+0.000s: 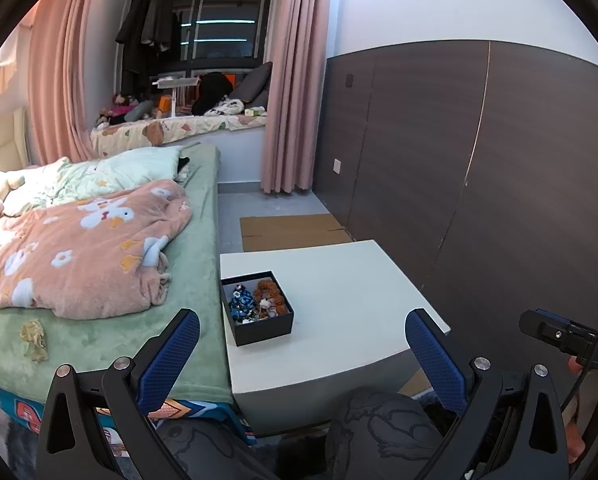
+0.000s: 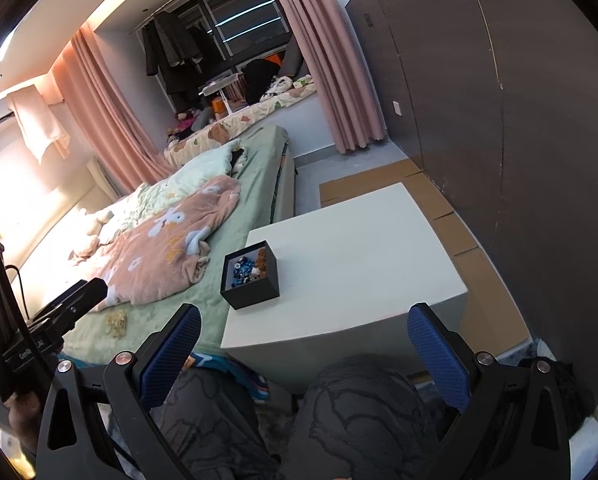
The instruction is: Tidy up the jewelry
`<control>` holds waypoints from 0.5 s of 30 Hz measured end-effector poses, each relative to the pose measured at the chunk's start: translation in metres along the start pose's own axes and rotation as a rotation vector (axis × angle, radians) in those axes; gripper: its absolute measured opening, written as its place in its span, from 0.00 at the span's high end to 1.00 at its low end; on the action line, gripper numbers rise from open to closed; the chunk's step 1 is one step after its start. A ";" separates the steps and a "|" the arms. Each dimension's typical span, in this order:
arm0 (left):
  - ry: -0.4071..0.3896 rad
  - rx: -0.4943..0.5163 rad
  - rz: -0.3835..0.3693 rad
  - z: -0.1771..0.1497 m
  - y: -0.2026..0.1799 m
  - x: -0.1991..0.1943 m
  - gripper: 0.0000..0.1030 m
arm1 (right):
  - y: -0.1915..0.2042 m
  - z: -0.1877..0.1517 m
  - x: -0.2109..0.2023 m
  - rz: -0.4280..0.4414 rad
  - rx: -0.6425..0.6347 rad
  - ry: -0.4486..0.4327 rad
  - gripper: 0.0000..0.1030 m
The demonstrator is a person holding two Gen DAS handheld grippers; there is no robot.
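Fingers on both our grippers are spread wide and hold nothing. Our box of jewelry sits on the table, near the bed. A clumsy push could tip it off.

A pink duck-print blanket lies on the green bed at nine o'clock; flattened cardboard covers the floor at twelve, below pink curtains.
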State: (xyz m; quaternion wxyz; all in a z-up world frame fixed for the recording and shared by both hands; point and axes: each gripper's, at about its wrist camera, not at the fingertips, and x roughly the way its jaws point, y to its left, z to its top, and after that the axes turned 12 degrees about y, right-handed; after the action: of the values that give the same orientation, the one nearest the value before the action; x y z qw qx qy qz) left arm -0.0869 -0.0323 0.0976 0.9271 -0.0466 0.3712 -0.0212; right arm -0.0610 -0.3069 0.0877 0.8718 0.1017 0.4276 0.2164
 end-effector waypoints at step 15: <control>-0.004 0.006 -0.007 -0.003 -0.003 -0.004 0.00 | 0.000 -0.002 -0.005 -0.008 0.006 -0.011 0.00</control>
State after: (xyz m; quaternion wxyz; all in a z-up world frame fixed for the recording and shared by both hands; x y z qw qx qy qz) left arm -0.0918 -0.0353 0.0987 0.9280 -0.0450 0.3691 -0.0257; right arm -0.0649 -0.3096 0.0903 0.8746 0.1038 0.4239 0.2112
